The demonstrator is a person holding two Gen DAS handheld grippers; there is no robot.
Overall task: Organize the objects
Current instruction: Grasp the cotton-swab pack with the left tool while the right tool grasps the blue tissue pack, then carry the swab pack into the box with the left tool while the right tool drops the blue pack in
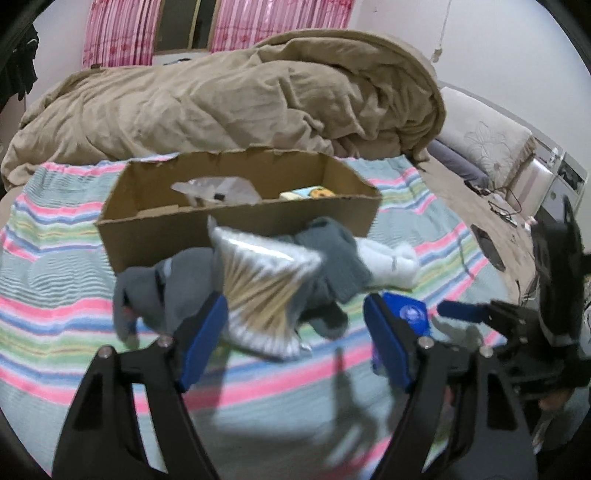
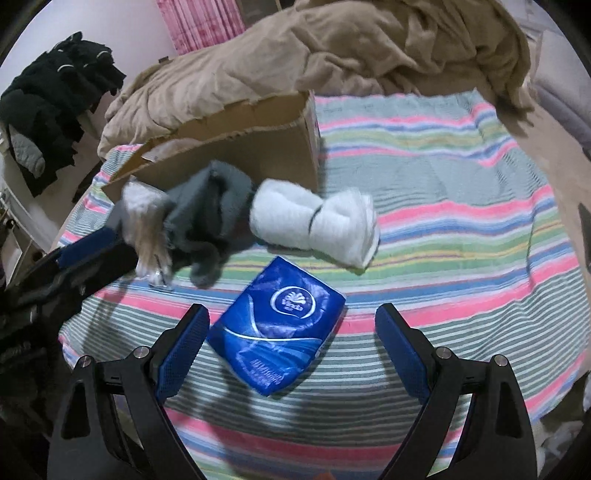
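Note:
An open cardboard box (image 1: 236,229) stands on the striped blanket (image 1: 55,288), with a plastic bag and a small yellow pack inside. My left gripper (image 1: 291,328) is open; a clear bag of cotton swabs (image 1: 262,291) lies against its left finger, on a grey sock (image 1: 166,288). A rolled white sock (image 1: 391,266) lies to the right. In the right wrist view, my right gripper (image 2: 291,350) is open around a blue tissue pack (image 2: 280,332) on the blanket. The white sock (image 2: 317,221), grey sock (image 2: 210,214) and swab bag (image 2: 147,236) lie beyond it.
A crumpled tan duvet (image 1: 229,96) is piled behind the box (image 2: 236,147). Pillows (image 1: 487,144) and cables lie at the right. Dark clothes (image 2: 55,99) hang at the left of the right wrist view. Pink curtains (image 1: 122,29) cover the far wall.

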